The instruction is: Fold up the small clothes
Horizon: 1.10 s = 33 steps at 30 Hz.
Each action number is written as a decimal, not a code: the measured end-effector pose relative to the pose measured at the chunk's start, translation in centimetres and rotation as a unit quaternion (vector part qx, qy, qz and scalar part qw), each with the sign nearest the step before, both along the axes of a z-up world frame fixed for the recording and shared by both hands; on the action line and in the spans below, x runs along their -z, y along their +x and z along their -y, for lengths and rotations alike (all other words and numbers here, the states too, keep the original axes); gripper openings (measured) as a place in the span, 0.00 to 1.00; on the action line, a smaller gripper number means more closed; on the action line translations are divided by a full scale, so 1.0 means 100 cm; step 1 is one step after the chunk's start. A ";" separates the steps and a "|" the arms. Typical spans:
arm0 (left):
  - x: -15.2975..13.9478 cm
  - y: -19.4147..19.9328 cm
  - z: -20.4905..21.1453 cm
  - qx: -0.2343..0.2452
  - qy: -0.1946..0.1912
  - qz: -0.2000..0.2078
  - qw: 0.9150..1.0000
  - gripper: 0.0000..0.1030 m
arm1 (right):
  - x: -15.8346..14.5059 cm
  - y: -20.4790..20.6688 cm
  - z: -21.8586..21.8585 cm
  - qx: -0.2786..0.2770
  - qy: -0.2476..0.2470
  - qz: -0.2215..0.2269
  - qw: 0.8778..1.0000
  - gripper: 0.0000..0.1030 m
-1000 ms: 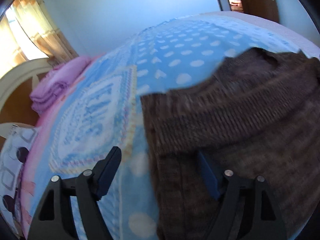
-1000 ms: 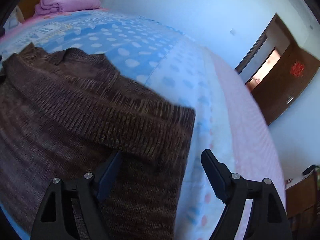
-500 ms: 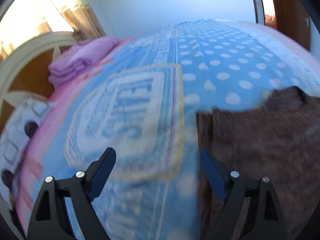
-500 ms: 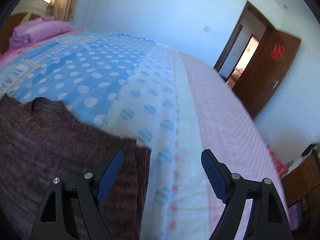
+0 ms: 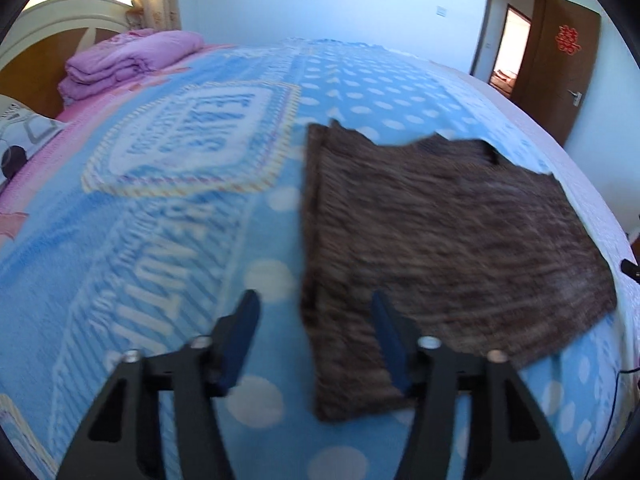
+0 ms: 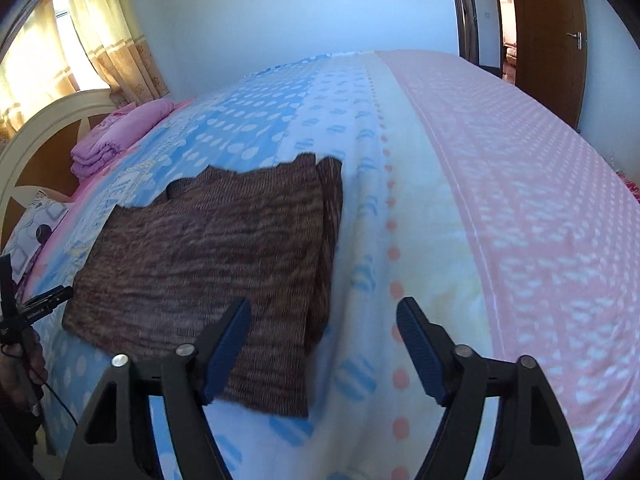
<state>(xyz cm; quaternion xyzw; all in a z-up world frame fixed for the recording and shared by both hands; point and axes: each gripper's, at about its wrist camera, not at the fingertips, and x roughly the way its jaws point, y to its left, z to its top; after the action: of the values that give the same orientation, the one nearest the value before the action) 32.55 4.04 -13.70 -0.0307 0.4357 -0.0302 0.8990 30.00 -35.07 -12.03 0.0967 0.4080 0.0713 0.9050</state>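
Brown knitted sweater [image 5: 448,240] lies flat on the blue polka-dot blanket [image 5: 160,248] that covers the bed, folded into a rough rectangle, with a jagged collar edge at its far side. In my right view the same sweater [image 6: 208,256] shows a narrow folded strip along its right edge, lying on top of the main panel.

My left gripper [image 5: 316,344] hangs above the sweater's near left edge. Its jaws are closing; the cloth edge shows in the gap between the blue pads, but the pads do not press on it, and I hold nothing. My right gripper [image 6: 324,344] hangs above the sweater's near right corner. Its jaws are also closing and stand apart, the left pad over the knit, the right pad over bare blanket; nothing is pinched.

Beyond the sweater the blanket carries a large framed panel of lettering [image 5: 200,136]. At the head of the bed, against the cream and wood headboard [image 5: 44,40], sits a folded pink quilt [image 5: 128,60]. A brown door [image 6: 548,32] with a red paper ornament stands past the far side of the bed, and curtains [image 6: 108,36] hang by the window.
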 end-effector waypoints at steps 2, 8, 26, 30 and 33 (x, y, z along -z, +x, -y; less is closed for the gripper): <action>0.005 -0.001 0.007 0.011 -0.001 -0.005 1.000 0.36 | 0.006 -0.003 -0.003 -0.009 0.002 -0.009 1.000 0.64; 0.010 -0.005 0.017 0.023 0.024 0.000 0.999 0.09 | 0.025 -0.009 -0.018 -0.032 0.009 -0.033 0.999 0.16; 0.013 -0.033 0.018 0.041 0.057 0.008 0.997 0.05 | 0.032 -0.029 -0.034 -0.057 -0.029 -0.044 0.997 0.06; -0.003 -0.037 0.012 0.020 0.061 0.025 0.998 0.14 | 0.016 -0.033 -0.040 -0.027 -0.072 -0.030 0.997 0.18; -0.023 -0.036 0.011 -0.004 0.056 0.057 0.997 0.50 | -0.006 -0.030 -0.063 -0.035 -0.092 0.008 0.995 0.22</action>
<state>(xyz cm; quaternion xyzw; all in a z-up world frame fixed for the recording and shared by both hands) 28.98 2.93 -11.45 0.0200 0.3850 -0.0041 0.9227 27.05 -28.74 -11.40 -0.0016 0.4091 0.0660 0.9101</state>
